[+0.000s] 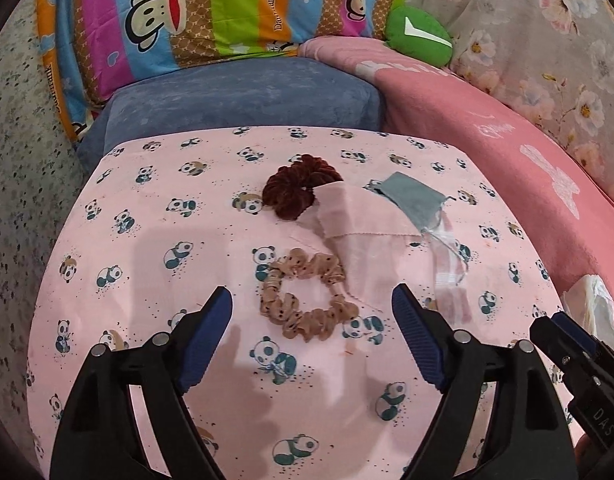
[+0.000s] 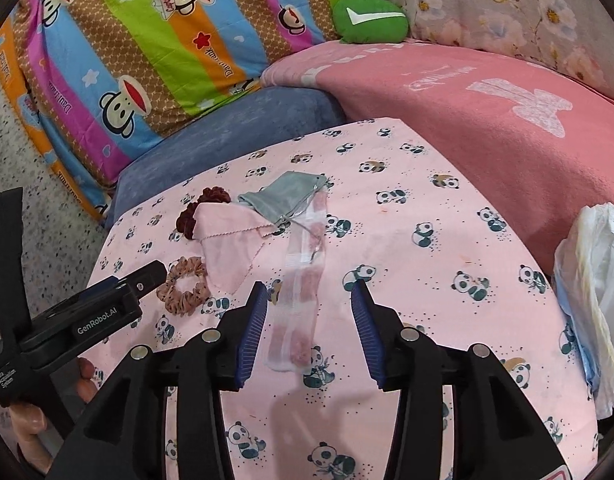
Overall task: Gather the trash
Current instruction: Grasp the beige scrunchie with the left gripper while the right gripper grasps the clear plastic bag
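**Currently: both claws empty over the panda sheet; clear wrapper is the likely first pick**

Presently my right claw [image 2: 309, 312] hangs with its jaws parted to a middling gap, nothing between the pads. My left claw [image 1: 312, 312] stands wider, also empty. No earlier view is on hand, so I report only how they stand.

Location of items: everything lies on the bed, on a pink sheet [image 2: 447, 300] printed with pandas.
- A long clear plastic wrapper [image 2: 301, 288] lies flat, its near end just ahead of my right claw and roughly between the jaw tips. Its far end runs up to a grey pouch [image 2: 285, 196].
- A pink cloth [image 2: 227, 240] lies partly under the pouch and overlaps a dark red scrunchie [image 1: 297, 190].
- A tan dotted scrunchie [image 1: 307, 300] lies straight ahead of my left claw, between its jaw lines but untouched.
- A white plastic bag [image 2: 595, 300] sits at the right edge of the sheet. I judge it the likely place for trash, though its mouth is not visible.

Handling assessment: I take the wrapper for the trash. It looks very light, thin, limp and slick. It lies flush on soft bedding, so the pads may slide over it or pinch the sheet along with it. I would take it at the near end, across its narrow width, pressing slightly into the bedding so the film buckles up between the pads. It is not fragile, but it may flutter or slip once lifted. The scrunchies are soft and springy, easy to pinch anywhere on the ring; whether they count as trash I cannot tell.
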The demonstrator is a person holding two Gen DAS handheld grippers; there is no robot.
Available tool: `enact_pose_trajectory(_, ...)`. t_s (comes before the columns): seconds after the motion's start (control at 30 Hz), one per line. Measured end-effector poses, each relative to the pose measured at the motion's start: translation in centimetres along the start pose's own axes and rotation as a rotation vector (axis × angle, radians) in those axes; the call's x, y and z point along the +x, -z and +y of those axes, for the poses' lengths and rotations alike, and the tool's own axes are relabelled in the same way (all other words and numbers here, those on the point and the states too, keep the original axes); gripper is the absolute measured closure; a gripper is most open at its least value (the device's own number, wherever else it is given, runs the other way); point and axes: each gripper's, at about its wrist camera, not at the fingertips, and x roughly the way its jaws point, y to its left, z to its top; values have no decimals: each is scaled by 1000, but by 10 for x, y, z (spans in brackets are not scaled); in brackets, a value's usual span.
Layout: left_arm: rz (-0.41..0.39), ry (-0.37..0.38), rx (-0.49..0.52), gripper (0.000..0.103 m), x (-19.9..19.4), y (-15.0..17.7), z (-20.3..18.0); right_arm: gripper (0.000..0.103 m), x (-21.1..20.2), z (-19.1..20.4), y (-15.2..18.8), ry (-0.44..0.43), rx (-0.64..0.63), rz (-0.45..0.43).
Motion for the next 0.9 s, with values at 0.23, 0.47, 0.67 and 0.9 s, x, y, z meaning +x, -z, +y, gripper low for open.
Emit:
enact_pose_trajectory(0.23, 22, -22, -35, 25, 14, -2, 26, 50, 27, 18, 0, 12, -32, 31)
enact_pose_trajectory(0.47, 51, -32, -53, 25, 30, -3, 40, 50, 54, 26, 1, 27, -47, 67)
enact_pose_trajectory(0.67, 81, -21, -58, 25, 45, -1, 42, 50, 73, 25, 2, 42, -52, 95)
enact_pose_trajectory(0.9, 105, -6, -54, 30, 56, 3, 41, 50, 91, 24, 7, 78, -63, 125)
